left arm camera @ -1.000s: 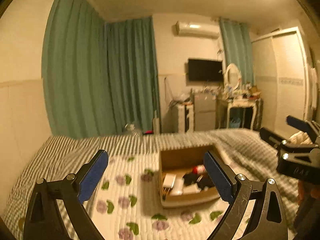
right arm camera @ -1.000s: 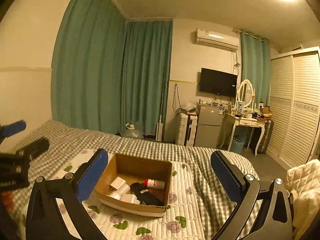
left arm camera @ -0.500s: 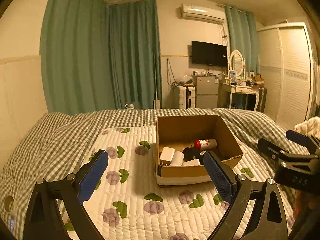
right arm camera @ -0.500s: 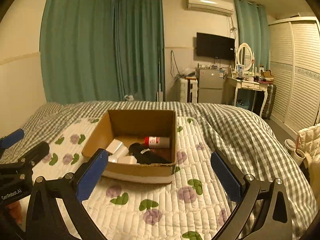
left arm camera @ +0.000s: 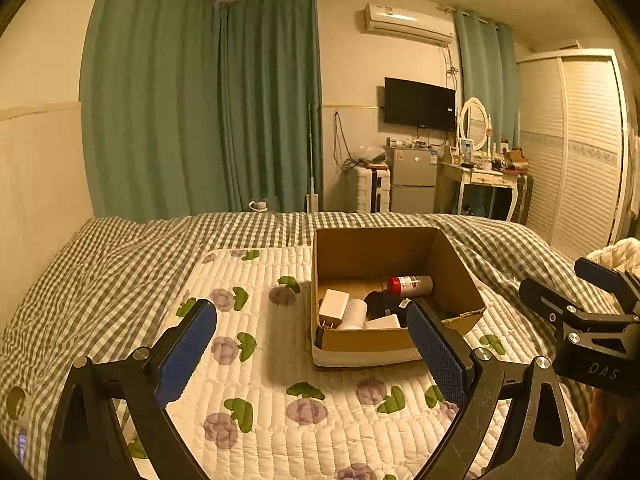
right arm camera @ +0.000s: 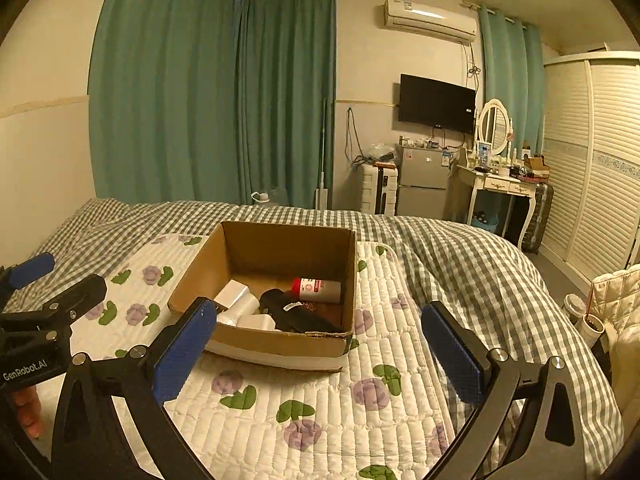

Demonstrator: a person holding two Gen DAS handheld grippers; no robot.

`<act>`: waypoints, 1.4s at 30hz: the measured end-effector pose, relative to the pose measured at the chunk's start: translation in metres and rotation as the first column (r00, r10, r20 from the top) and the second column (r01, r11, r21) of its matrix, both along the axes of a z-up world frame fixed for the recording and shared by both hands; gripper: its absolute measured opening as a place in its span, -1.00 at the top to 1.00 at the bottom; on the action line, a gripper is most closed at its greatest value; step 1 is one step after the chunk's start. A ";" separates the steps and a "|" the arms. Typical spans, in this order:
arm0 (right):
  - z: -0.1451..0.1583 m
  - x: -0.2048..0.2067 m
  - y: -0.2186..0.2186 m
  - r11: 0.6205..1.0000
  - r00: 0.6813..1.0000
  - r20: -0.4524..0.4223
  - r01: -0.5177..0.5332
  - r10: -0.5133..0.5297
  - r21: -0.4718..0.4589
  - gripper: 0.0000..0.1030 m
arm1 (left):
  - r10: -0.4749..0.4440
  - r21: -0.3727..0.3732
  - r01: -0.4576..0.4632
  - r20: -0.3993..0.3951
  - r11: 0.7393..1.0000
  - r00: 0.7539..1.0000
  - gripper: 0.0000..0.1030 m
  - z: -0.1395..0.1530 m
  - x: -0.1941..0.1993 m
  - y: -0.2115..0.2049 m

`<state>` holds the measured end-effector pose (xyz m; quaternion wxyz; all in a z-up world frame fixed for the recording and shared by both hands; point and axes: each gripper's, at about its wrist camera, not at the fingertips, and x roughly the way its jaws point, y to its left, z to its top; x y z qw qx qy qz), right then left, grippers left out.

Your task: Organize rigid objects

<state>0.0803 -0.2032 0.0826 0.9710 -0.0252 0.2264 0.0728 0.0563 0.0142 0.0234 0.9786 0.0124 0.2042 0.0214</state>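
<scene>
Near: left gripper [left arm camera: 312, 344] spread wide, nothing between the blue pads; right gripper [right arm camera: 316, 340] likewise wide and empty. Both held low over the quilted mat [left arm camera: 256, 384] on the bed [right arm camera: 460, 256], the right one's tip also showing at the left view's right edge.

Middle: cardboard box [left arm camera: 384, 344] on the mat, flaps off, open top. Inside: white charger [left arm camera: 334, 304], white roll [left arm camera: 354, 314], small white block [left arm camera: 382, 322], black item [right arm camera: 296, 314], red-capped bottle [right arm camera: 318, 290] lying on its side against the far wall. All jumbled, touching.

Far: curtains, wall TV, fridge, dressing table.

Stage unclear: contents fit either a box being filled or one about to be emptied and sorted. For any reach inside: approach from above, clear the near wall, keep pads square to flat faces, avoid nudging neighbours; bottle likely to roll.

Against half a second back: box larger and nearer in both views, more room wall visible above. Against a second back: cameras tipped downward, ceiling lamp gone from view.
</scene>
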 end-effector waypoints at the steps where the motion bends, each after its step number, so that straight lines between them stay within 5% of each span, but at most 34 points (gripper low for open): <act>1: 0.000 0.001 0.000 1.000 1.000 -0.005 0.003 -0.003 0.003 -1.00 | -0.002 0.001 0.002 0.000 1.000 1.000 -0.91 0.000 0.000 0.000; 42: -0.010 0.010 0.004 1.000 0.998 -0.060 0.017 -0.016 0.000 -1.00 | -0.016 0.005 0.017 -0.055 1.000 0.998 -0.91 -0.010 0.004 -0.006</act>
